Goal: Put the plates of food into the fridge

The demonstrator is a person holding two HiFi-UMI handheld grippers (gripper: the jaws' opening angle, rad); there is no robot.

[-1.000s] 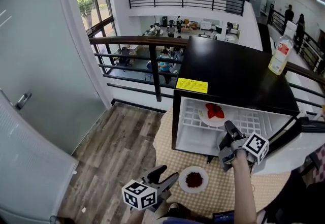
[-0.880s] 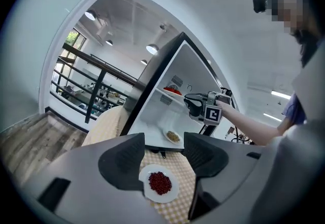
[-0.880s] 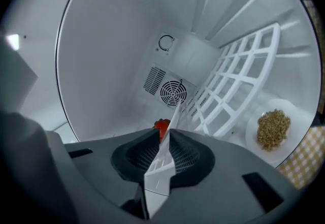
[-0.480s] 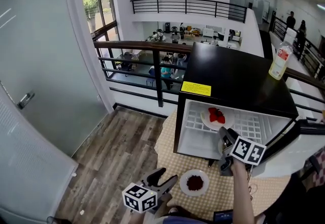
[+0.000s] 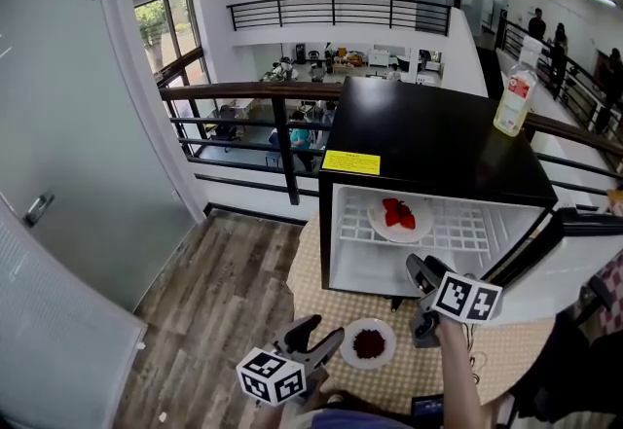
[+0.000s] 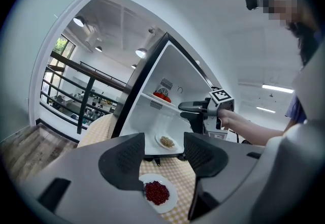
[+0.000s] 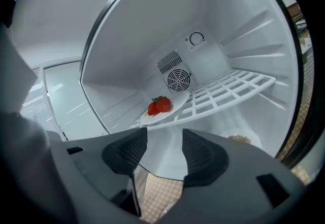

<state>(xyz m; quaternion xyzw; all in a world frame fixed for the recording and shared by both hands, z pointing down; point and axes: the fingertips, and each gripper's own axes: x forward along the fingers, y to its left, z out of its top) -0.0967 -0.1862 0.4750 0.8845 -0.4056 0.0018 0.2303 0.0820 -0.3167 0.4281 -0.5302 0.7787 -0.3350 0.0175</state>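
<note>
A black mini fridge [image 5: 428, 140] stands open on the checked table. A white plate of strawberries [image 5: 394, 216] sits on its wire shelf, also showing in the right gripper view as the strawberry plate [image 7: 160, 107]. A plate of pale grains [image 6: 165, 141] lies on the fridge floor. In front of the lower compartment my right gripper [image 5: 417, 301] is opening its jaws, with nothing between them. A plate of dark red berries [image 5: 368, 343] rests on the table before the fridge. My left gripper [image 5: 319, 333] hovers open just left of that plate, empty.
The fridge door [image 5: 574, 252] hangs open to the right. A plastic bottle [image 5: 513, 101] stands on the fridge top at the back right. A dark railing [image 5: 243, 91] runs behind the table, with a wooden floor [image 5: 224, 301] and a glass door to the left.
My right gripper's jaws have spread apart and it has drawn back a little from the fridge's lower compartment. My left gripper has stayed by the berry plate.
</note>
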